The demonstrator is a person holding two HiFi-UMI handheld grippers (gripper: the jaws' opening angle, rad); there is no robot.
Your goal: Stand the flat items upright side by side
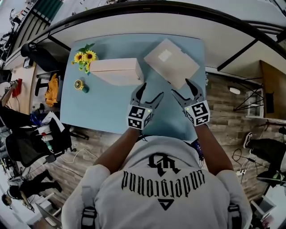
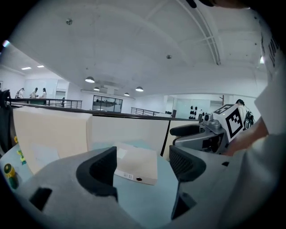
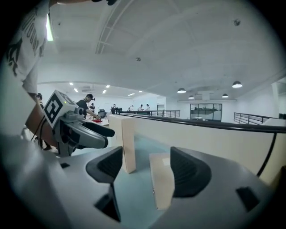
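Two pale flat boxes are on the light blue table (image 1: pixel 107 112). One box (image 1: pixel 116 70) stands upright on its long edge at the left; the left gripper view shows it at the left (image 2: pixel 51 134), and it is also in the right gripper view (image 3: pixel 128 143). The other box (image 1: pixel 172 61) lies flat and turned at an angle, ahead of both sets of jaws (image 2: pixel 138 165) (image 3: pixel 161 183). My left gripper (image 1: pixel 151 91) (image 2: pixel 143 163) hovers open and empty just short of the upright box's right end. My right gripper (image 1: pixel 181 87) (image 3: pixel 145 167) is open and empty at the flat box's near edge.
A bunch of sunflowers (image 1: pixel 85 58) and a small yellow-and-green object (image 1: pixel 80 85) sit at the table's left side. A dark railing (image 1: pixel 147 9) curves beyond the table's far edge. Chairs and clutter stand on the floor to the left (image 1: pixel 40 134).
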